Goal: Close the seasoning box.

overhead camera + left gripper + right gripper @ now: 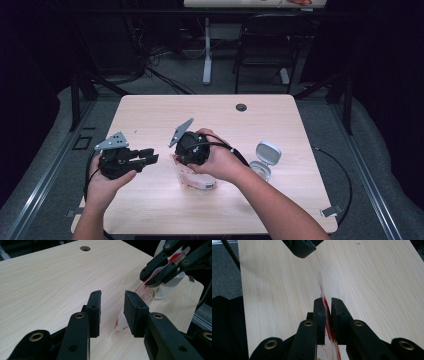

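Forearms of a person are seen entering from the near edge of the table [150,210], each hand carrying a tool. Held up above the near middle of the table, the right tool [326,312] is seen pinching the top edge of a clear plastic bag with red print [192,179]; its pads are drawn almost together, with only the thin sheet of the bag between them. The bag is stood roughly upright under that tool, with its lower end resting on the table. To the left of the bag, and just apart from it, the left tool [112,307] is held above the table with its jaws parted and nothing between them, and it is pointed toward the bag's lower corner. To the right of the bag, near it, a small clear container with a white hinged lid [265,159] is set on the table, its lid raised. Farther from the bag, close to the far edge of the table, a round cable hole [241,107] is seen. Beyond the table, a white desk leg [207,55] and a dark chair [265,50] are stood on the grey floor.
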`<move>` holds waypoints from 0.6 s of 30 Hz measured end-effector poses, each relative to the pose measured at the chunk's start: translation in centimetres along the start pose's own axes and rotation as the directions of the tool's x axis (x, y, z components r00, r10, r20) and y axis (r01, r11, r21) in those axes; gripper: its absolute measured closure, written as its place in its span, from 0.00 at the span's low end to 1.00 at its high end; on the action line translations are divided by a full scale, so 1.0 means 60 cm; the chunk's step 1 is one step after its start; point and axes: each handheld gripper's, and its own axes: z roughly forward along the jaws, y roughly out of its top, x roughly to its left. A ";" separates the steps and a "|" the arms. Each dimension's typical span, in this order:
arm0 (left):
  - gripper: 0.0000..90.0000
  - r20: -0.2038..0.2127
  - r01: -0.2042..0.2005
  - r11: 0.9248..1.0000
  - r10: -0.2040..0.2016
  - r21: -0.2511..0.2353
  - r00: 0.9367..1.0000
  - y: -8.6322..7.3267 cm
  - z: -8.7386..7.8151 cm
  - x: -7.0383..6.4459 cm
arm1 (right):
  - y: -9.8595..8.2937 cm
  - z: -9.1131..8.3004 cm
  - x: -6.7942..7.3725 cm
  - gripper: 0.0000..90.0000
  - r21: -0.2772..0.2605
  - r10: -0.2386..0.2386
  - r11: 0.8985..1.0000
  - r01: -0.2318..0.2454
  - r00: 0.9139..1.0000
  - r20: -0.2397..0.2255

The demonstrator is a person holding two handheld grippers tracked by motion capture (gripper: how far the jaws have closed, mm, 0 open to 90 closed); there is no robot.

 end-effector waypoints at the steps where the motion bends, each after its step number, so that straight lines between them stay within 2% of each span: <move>1: 0.75 -0.001 -0.003 1.000 0.003 0.001 1.000 0.000 0.000 0.000 | 0.000 0.000 0.000 0.92 0.000 0.001 1.000 -0.001 1.000 -0.001; 10: 0.75 -0.001 -0.002 1.000 0.002 0.004 1.000 0.000 0.002 0.000 | 0.001 0.000 0.000 0.99 0.005 -0.010 1.000 0.010 1.000 -0.003; 18: 0.75 0.004 -0.002 1.000 0.002 0.007 1.000 0.000 0.003 0.000 | -0.002 -0.006 -0.003 1.00 0.013 -0.017 1.000 0.017 1.000 0.004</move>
